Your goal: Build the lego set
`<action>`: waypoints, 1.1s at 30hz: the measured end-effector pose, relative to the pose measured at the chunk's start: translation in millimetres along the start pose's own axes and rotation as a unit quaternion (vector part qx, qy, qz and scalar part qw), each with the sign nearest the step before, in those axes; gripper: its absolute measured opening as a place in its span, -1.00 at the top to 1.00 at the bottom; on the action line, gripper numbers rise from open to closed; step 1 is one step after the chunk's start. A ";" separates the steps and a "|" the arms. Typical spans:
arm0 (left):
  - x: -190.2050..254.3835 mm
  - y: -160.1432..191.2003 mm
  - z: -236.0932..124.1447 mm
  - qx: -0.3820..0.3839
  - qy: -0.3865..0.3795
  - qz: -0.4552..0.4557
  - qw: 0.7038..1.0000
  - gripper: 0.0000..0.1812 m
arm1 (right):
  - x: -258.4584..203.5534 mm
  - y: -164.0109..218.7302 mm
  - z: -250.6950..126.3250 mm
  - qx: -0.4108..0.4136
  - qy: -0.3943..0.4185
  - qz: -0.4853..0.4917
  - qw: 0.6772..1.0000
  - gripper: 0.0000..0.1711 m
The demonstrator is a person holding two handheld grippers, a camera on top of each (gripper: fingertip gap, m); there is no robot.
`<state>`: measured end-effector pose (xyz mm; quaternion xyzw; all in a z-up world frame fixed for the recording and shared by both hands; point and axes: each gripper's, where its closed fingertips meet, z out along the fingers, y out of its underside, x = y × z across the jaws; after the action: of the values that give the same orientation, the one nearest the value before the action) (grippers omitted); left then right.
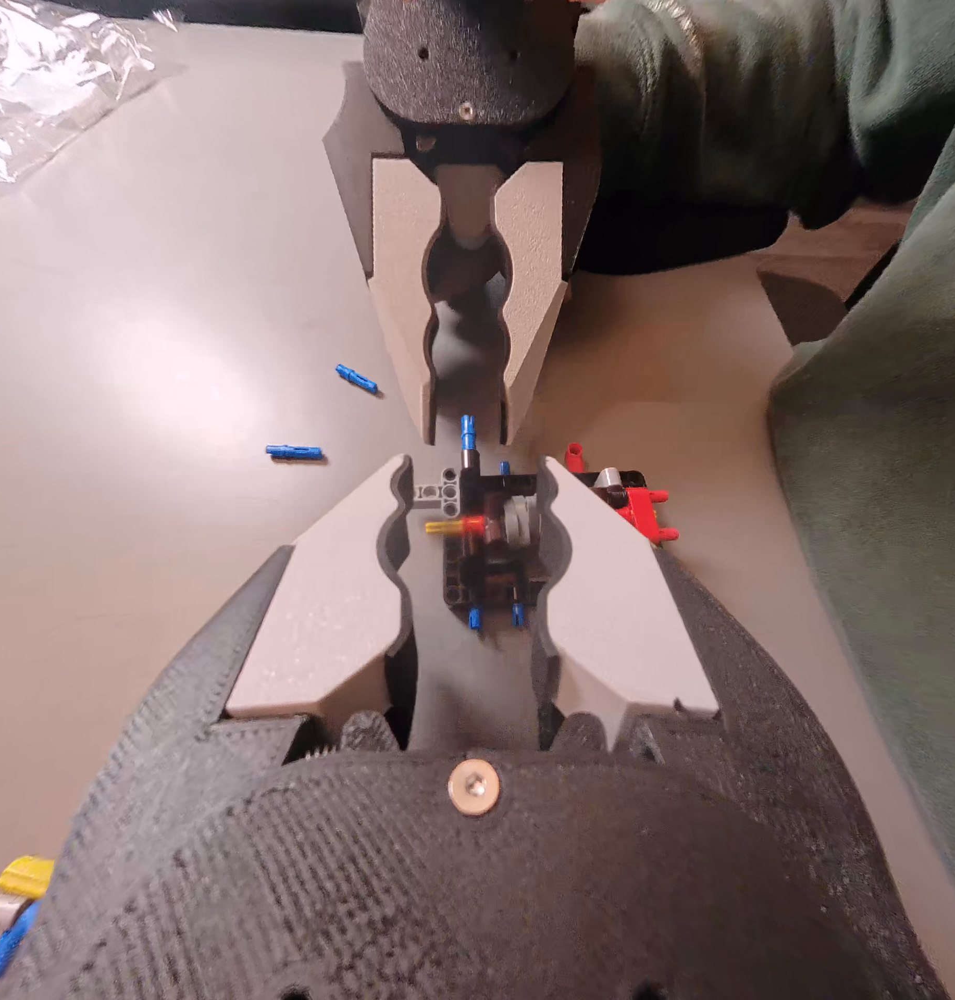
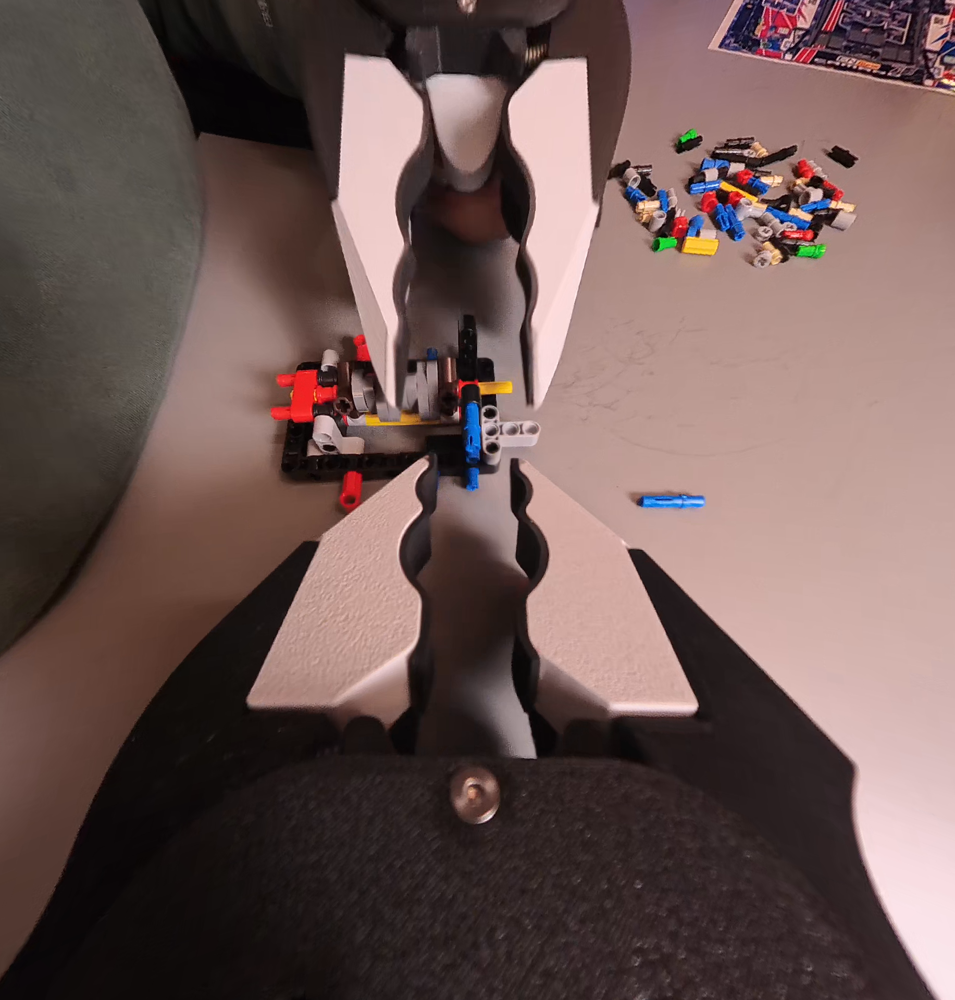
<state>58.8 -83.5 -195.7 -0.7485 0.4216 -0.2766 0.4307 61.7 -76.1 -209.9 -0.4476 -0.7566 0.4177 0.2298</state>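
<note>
The partly built lego assembly is a black frame with grey gears, red connectors and a yellow axle, lying on the grey table. It also shows in the right wrist view. My left gripper is open, its fingers straddling the assembly's gear section; in the right wrist view it comes down from above. My right gripper is open and empty, its tips just short of the assembly's edge. A blue pin stands out of the assembly and, in the left wrist view, lies between the right gripper's tips untouched.
Loose blue pins lie left of the assembly; one shows in the right wrist view. A pile of small loose parts and an instruction booklet lie far right. A crumpled plastic bag lies far left. A green sleeve is close. Left and right tips are no more than a few centimetres apart.
</note>
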 end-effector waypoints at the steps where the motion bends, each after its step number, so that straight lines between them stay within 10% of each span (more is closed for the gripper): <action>1: -2.3 -1.3 -5.0 0.004 -0.002 0.002 1.000 0.49 | 0.4 0.2 -2.1 0.000 0.000 0.000 1.000 0.68; 33: -28.8 29.1 -17.8 -0.052 0.013 -0.085 0.995 0.93 | 58.0 40.4 -56.7 -0.061 0.124 0.050 0.989 0.77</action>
<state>19.4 -73.8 -214.2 -0.7997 0.3757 -0.2994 0.3602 93.5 8.6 -214.3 -0.5462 -0.7230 0.3227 0.2735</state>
